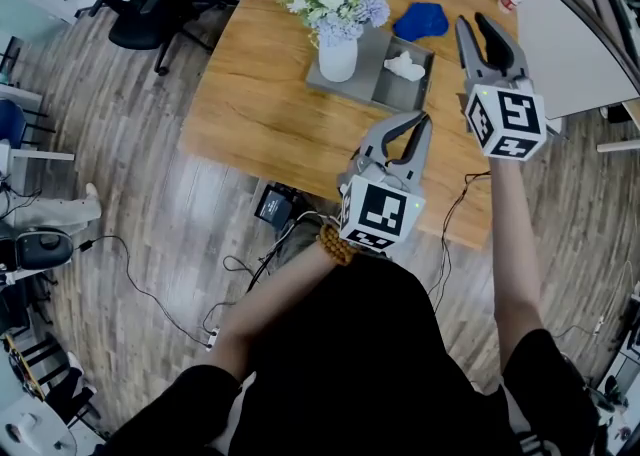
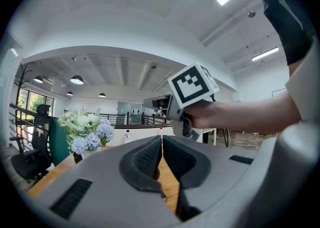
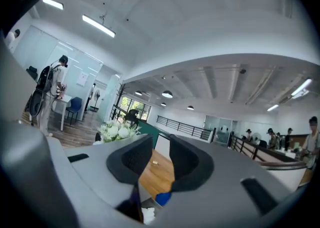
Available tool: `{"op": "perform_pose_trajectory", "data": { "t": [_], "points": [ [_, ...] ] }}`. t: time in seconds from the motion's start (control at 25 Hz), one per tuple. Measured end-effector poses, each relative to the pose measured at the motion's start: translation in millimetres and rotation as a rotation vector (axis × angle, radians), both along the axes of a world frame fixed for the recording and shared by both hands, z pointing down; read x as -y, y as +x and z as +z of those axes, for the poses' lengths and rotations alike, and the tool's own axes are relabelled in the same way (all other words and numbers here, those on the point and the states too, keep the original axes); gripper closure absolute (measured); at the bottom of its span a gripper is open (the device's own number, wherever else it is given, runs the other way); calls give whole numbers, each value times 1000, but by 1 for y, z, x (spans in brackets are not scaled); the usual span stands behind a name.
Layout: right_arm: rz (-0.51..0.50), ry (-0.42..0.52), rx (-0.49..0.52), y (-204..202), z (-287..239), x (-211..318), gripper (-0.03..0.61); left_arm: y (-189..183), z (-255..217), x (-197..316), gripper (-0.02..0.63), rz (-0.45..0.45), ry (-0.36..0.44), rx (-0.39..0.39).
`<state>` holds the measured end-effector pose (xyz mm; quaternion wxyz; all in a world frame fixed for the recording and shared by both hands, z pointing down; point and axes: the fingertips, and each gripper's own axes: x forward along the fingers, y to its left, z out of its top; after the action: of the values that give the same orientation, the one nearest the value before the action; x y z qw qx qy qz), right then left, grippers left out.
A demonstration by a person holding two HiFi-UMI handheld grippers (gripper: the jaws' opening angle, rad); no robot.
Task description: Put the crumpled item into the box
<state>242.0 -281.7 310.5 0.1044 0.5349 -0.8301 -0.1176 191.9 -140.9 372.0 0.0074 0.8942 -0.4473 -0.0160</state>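
— Wooden tabletop (image 1: 260, 104) over a plank floor is seen from above. Where is the crumpled item to be found?

— The white crumpled item (image 1: 405, 66) is seen lying inside the box (image 1: 396, 94), in the compartment to the right of the vase (image 1: 337, 57). A blue cloth (image 1: 420, 20) is seen on the tabletop just beyond the box.

— Which step is judged to be in hand?

— The placing looks done, since the item is carried by the box and gripped by no claw. Getting the claws clear of the box is judged to be what is in hand.

— How are the claws set?

— The right claw (image 1: 472, 20) is held off the tabletop to the right of the box. It is partly spread, with nothing gripped or touched; only tabletop and a bit of the blue cloth are seen through the gap. The left claw (image 1: 424, 119) is held on the near side of the box and is pressed together on nothing.

— What is called for next?

— Little, it is judged. The claws need only be kept away from the box so that the vase is not knocked. Should the blue cloth also be meant, the right claw would have to be spread wider, lowered over it and closed.
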Motion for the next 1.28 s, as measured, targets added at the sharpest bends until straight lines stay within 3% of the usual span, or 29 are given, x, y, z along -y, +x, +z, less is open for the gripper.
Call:
{"op": "perform_pose_trajectory", "data": {
  "t": [0.32, 0.56, 0.88, 1.28],
  "points": [
    [-49, 131, 43, -10, -56, -43, 476, 9, 1, -6, 588, -3, -1, -14],
    [-26, 238, 104, 0, -90, -94, 511, 14, 0, -8, 588, -4, 1, -24],
    [34, 333, -15, 2, -83, -141, 523, 12, 9, -10, 588, -13, -13, -30],
    [100, 353, 1, 7, -70, -153, 537, 1, -5, -10, 588, -39, 36, -36]
  ]
}}
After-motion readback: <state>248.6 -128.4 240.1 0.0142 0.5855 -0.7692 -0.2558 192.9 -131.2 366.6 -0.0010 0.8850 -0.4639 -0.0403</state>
